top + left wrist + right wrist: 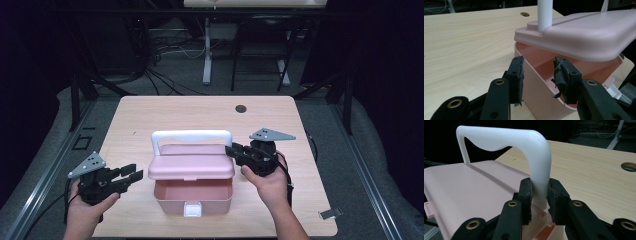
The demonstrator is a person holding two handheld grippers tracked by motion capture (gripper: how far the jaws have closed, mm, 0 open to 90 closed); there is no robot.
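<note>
A pink box [192, 192] sits near the front middle of the wooden table [150, 112], its pink lid [191, 164] tilted up off the rim so the inside shows, with a white latch [192, 209] on the front wall. The right gripper [234, 151] is clamped on the right leg of the lid's white handle [192, 135], pads pressed on both sides of it. The left gripper [134, 176] is at the box's left side, jaws parted and straddling the box's wall without pressing it.
</note>
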